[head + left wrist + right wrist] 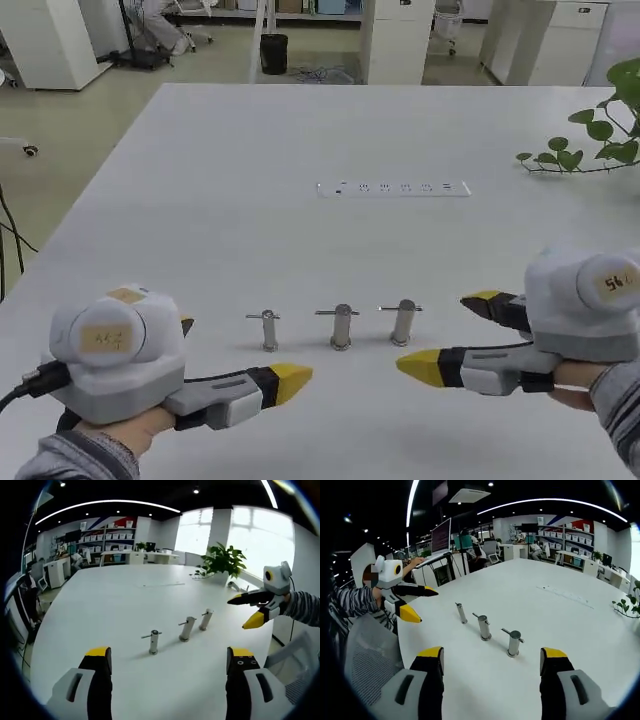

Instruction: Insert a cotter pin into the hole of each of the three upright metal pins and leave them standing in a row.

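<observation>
Head view: three metal pins stand upright in a row on the white table (300, 150), at the lower centre of the frame, spaced apart from one another. The left pin (269, 332), middle pin (341, 329) and right pin (403, 324) each carry a thin crossbar near the top that sticks out sideways. At this size it looks like a cotter pin (325, 313) through the hole, though the hole itself is too small to make out.

The left gripper (240, 350) sits in the lower left corner, its yellow-tipped jaws spread wide and holding nothing. Its near tip lies just below and left of the row. The right gripper (448, 332) comes in from the lower right, its jaws also wide apart and empty, with the right pin just left of its tips. Neither gripper touches a pin.

Above the row, at mid-frame, a power strip (393, 188) lies flat. A plant (600, 140) shows at the upper right edge.

Left gripper view: its own two jaws rise from the bottom, far apart. The row runs between them up toward the right, and the right gripper is at the right edge.

Right gripper view: its own jaws are parted too, and the row runs up toward the left gripper at the left of the frame.
</observation>
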A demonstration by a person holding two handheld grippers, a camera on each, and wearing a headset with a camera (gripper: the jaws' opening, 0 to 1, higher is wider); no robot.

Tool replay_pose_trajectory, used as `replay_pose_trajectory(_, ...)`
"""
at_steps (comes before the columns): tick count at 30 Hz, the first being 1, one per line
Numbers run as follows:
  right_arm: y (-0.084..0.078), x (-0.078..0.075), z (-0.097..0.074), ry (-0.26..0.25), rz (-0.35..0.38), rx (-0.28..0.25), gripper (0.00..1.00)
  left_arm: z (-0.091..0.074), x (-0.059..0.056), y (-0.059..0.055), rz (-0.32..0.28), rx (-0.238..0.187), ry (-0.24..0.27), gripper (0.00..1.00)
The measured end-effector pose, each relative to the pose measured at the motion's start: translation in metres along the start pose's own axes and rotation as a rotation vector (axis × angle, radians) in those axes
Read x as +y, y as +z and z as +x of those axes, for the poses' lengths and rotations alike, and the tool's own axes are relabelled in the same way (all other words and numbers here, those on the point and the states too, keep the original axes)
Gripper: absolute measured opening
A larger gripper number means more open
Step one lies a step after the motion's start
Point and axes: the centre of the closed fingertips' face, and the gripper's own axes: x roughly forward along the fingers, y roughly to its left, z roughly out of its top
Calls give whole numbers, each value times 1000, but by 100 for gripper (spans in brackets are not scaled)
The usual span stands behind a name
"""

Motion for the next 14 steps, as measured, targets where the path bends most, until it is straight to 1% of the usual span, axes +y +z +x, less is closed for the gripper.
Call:
replay_pose_trajectory(6, -5, 2, -2, 5, 16, -8, 82, -5, 1, 2, 19, -13, 11, 99)
replay_pose_trajectory(11, -2, 3, -4, -4, 40, -39, 83, -5, -1, 2, 12, -13, 11, 99)
replay_pose_trajectory(14, -1, 4, -5, -13, 52, -47, 84, -4, -3, 1, 19, -6, 8, 99)
